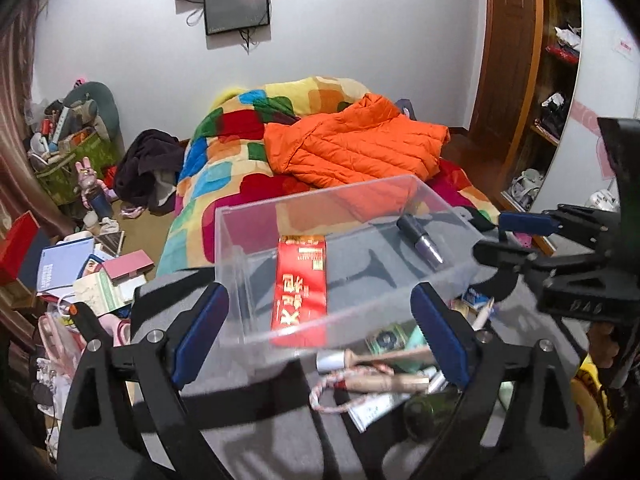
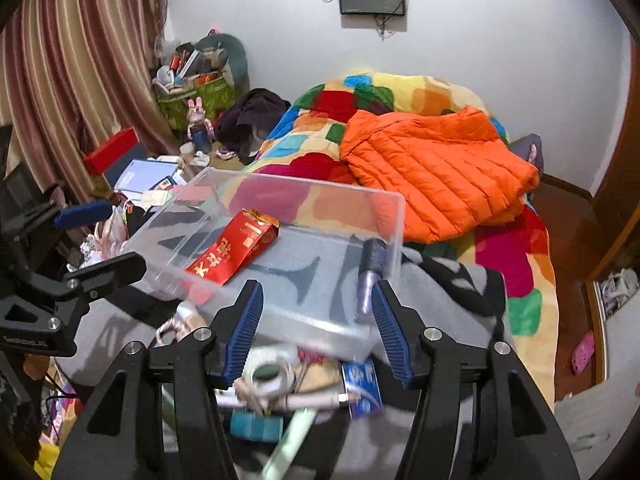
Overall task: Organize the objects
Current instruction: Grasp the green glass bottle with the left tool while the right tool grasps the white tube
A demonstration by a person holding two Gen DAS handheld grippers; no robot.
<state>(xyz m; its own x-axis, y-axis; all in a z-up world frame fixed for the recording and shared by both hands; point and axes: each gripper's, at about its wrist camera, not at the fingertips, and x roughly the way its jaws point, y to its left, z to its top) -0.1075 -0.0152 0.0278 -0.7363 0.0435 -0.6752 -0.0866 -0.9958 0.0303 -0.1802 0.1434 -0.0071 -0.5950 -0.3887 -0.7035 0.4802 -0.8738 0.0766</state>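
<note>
Your bed (image 1: pixel 224 168) fills the room, with an orange jacket (image 1: pixel 356 144) lying on its patchwork quilt. On the grey cloth (image 2: pixel 444 320) nearer you sits the clear box (image 1: pixel 256 248), holding a red packet (image 1: pixel 300 288) and a dark tube (image 1: pixel 420 240). A heap of small items (image 1: pixel 380 372) lies just in front of the box. Your left hand-held gripper (image 1: pixel 320 336) is spread wide and empty; your right hand-held gripper (image 2: pixel 316 328) is released too, with nothing between its pads.
</note>
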